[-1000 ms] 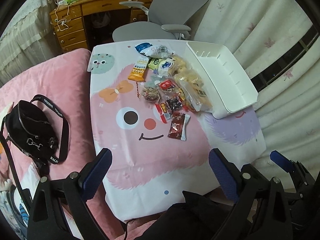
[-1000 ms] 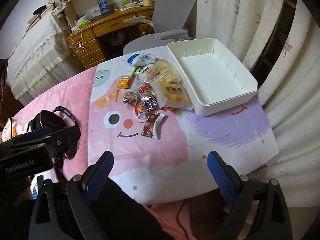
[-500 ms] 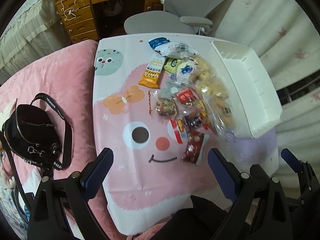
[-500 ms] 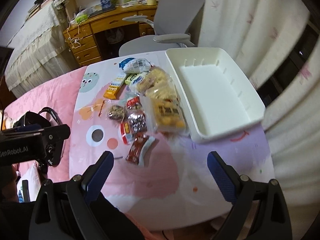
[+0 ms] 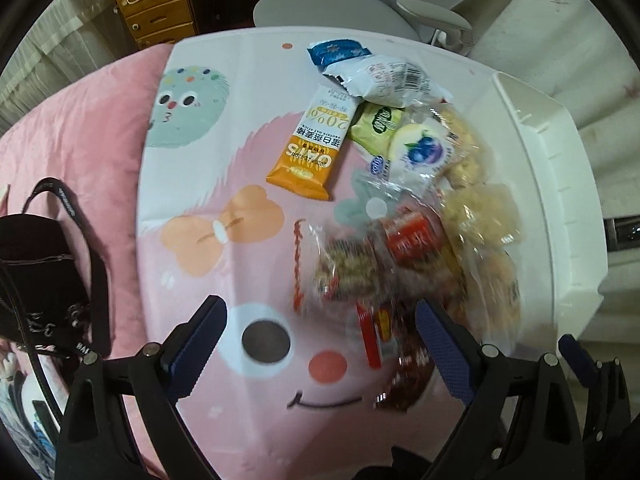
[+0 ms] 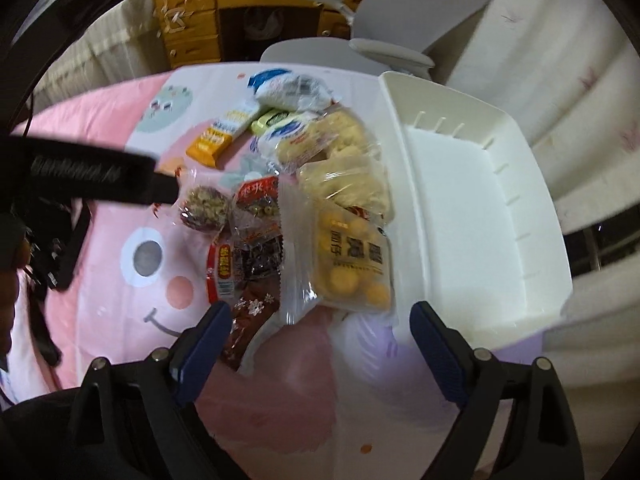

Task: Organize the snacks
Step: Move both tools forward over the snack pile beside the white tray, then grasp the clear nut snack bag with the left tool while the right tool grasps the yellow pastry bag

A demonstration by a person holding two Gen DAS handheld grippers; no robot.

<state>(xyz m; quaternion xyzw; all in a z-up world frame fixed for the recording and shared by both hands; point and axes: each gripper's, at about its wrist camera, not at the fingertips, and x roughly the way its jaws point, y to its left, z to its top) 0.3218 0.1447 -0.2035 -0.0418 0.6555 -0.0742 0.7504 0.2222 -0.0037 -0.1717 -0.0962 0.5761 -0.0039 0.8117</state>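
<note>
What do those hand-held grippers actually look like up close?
Each hand-held gripper, left and right, is a black frame with silver rivets. Its two fingers carry dark blue ribbed pads. Blurred white lettering runs along the left one's black body.

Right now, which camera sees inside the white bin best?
The right wrist view: the white bin shows its whole bare floor and walls there. The left wrist view catches only its near rim at the frame's right edge.

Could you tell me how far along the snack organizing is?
Nothing looks done: the white bin is empty. In hand: nothing; the left gripper is open and the right gripper, jaws closing, grips nothing. Left: the whole snack pile beside the bin.
</note>
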